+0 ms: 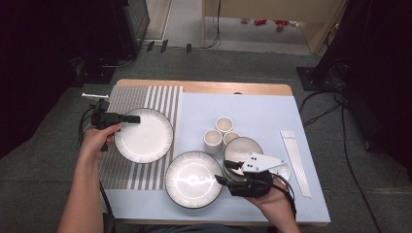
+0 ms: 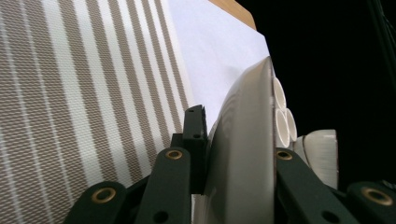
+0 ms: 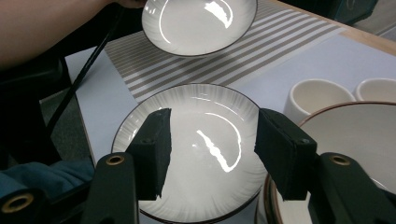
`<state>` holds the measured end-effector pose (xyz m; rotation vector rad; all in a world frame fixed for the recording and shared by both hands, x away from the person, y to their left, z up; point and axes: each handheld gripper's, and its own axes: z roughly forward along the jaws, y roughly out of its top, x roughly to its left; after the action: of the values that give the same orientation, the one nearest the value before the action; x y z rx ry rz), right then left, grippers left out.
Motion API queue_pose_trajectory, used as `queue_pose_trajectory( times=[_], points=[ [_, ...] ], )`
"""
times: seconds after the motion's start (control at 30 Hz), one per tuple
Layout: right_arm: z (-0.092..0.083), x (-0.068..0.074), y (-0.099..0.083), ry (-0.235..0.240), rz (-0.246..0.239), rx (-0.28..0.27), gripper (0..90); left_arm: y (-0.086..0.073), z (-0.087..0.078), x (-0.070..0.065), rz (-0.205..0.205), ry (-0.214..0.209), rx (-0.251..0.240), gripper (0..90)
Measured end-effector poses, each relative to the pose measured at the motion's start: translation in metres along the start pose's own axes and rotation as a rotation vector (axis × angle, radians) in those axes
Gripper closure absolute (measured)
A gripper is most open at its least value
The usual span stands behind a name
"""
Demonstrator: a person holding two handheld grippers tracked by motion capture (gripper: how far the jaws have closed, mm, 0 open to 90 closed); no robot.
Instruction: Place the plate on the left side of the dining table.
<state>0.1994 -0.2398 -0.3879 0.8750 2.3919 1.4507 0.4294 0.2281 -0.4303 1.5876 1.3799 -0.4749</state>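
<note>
At the left edge of the tabletop (image 1: 204, 88), the left claw (image 1: 130, 119) is clamped on the near-left rim of a round, glossy white plate (image 1: 144, 135) with a thin dark edge line. In the left gripper view the plate's rim (image 2: 243, 154) runs edge-on between the two black jaws, one pad on its underside, the other against its upper face, so this claw grips the plate. The plate sits over a woven placemat (image 1: 121, 165) with tan and white stripes, its coarse weave plain in the left gripper view (image 2: 70, 93). The right gripper view shows the plate tilted (image 3: 200, 25) above the mat.

Right of the mat lies a smooth pale blue sheet (image 1: 252, 114), with the bare wooden tabletop edge showing at the far side. Near the front edge a second plate (image 1: 193, 179) rests flat on that sheet, white and shiny, with fine radial ribbing toward its dark rim (image 3: 196, 149). The right claw (image 1: 228, 172) hovers just over its right side, jaws standing apart with nothing between the pads but the plate's face below. Just beside it, a brown-rimmed bowl (image 1: 243, 148) sits close against the claw, and three small plain cream cups (image 1: 221, 132) cluster behind it, touching or nearly so.

Farthest right, a long white ribbed strip (image 1: 295, 162) lies along the sheet's edge. Open blue surface remains behind the cups and toward the far right corner; the front middle is crowded.
</note>
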Motion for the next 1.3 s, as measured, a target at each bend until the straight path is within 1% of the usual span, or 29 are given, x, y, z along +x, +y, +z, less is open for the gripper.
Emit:
queue_pose_trajectory(
  times=[0.03,0.07,0.1,0.13,0.23,0.3,0.4,0.53,0.63,0.9,0.97,1.03,1.1,1.23,1.3],
  points=[
    [0.001,0.002,0.0,0.009,-0.001,0.0,46.2,0.0,-0.001,0.001,-0.009,-0.004,-0.003,81.0],
    [0.001,0.003,0.001,0.014,-0.008,-0.001,46.3,0.0,0.0,0.003,-0.013,-0.021,-0.003,81.2],
    [0.002,0.004,0.001,0.013,-0.012,-0.003,46.5,0.0,0.0,0.004,-0.018,-0.029,-0.004,81.2],
    [0.004,0.004,0.0,0.015,-0.011,-0.002,46.5,0.0,0.001,0.005,-0.02,-0.023,0.0,81.2],
    [0.008,0.005,-0.002,0.022,-0.002,0.005,46.5,-0.001,0.004,0.008,-0.01,0.012,0.016,81.2],
    [0.01,0.008,-0.003,0.03,-0.015,0.01,46.5,-0.001,0.003,0.011,-0.018,0.009,0.015,81.3],
    [0.012,0.01,-0.004,0.039,-0.025,0.012,46.5,-0.001,0.002,0.013,-0.026,0.007,-0.005,81.3],
    [0.015,0.011,-0.005,0.047,-0.031,0.013,46.5,0.0,0.0,0.015,-0.024,0.012,-0.009,81.3],
    [0.017,0.013,-0.006,0.056,-0.036,0.018,46.5,0.001,-0.002,0.017,-0.026,0.023,-0.025,81.3],
    [0.023,0.015,-0.009,0.068,-0.039,0.024,46.5,0.005,-0.003,0.021,-0.026,0.032,-0.038,81.3],
    [0.024,0.015,-0.01,0.069,-0.037,0.022,46.6,0.006,-0.004,0.022,-0.022,0.041,-0.041,81.3],
    [0.025,0.015,-0.011,0.07,-0.041,0.023,46.5,0.006,-0.004,0.021,-0.005,0.05,-0.043,81.3],
    [0.027,0.014,-0.012,0.071,-0.039,0.026,46.5,0.008,-0.004,0.02,0.0,0.062,-0.052,81.3],
    [0.028,0.014,-0.014,0.071,-0.036,0.027,46.5,0.009,-0.006,0.021,-0.001,0.07,-0.075,81.3],
    [0.029,0.014,-0.015,0.073,-0.034,0.028,46.6,0.009,-0.007,0.022,0.007,0.081,-0.085,81.3]
  ],
)
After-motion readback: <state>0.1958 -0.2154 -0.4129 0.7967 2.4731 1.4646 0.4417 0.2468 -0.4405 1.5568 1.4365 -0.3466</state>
